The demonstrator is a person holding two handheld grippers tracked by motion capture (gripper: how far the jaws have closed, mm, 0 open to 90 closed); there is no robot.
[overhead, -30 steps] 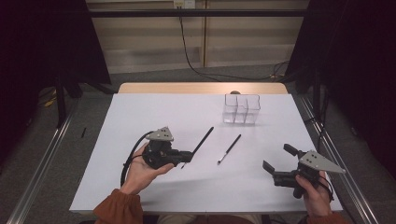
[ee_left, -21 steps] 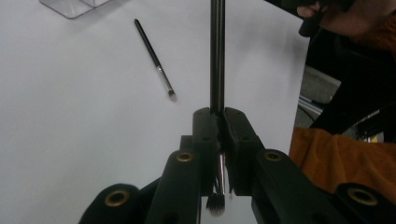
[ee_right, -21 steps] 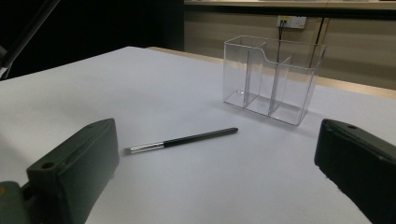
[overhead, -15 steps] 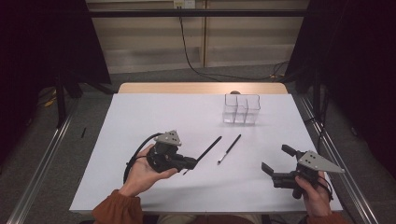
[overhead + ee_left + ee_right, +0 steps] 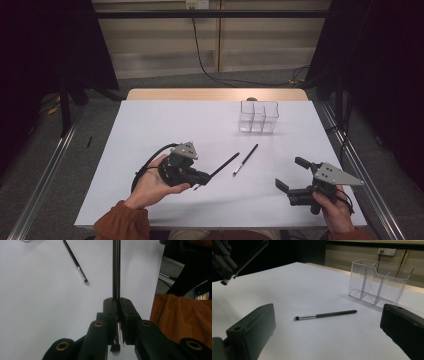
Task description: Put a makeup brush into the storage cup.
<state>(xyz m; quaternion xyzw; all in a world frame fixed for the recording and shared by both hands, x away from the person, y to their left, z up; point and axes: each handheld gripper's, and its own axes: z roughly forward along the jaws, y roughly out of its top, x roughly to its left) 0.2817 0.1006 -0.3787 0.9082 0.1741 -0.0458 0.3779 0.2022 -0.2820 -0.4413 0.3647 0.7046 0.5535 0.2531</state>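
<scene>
High view: left tool (image 5: 199, 179) clamped on long brush (image 5: 223, 166), lifted.

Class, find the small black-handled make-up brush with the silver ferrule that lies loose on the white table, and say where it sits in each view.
High view: the loose brush lies right of centre, slanting.
Left gripper view: upper left, bristles pointing down-right.
Right gripper view: centre, bristles to the left.
Shared landmark: the longer black brush clamped in the left gripper.

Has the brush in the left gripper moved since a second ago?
Yes. The held brush has come toward the near table edge, away from the clear organizer.
</scene>
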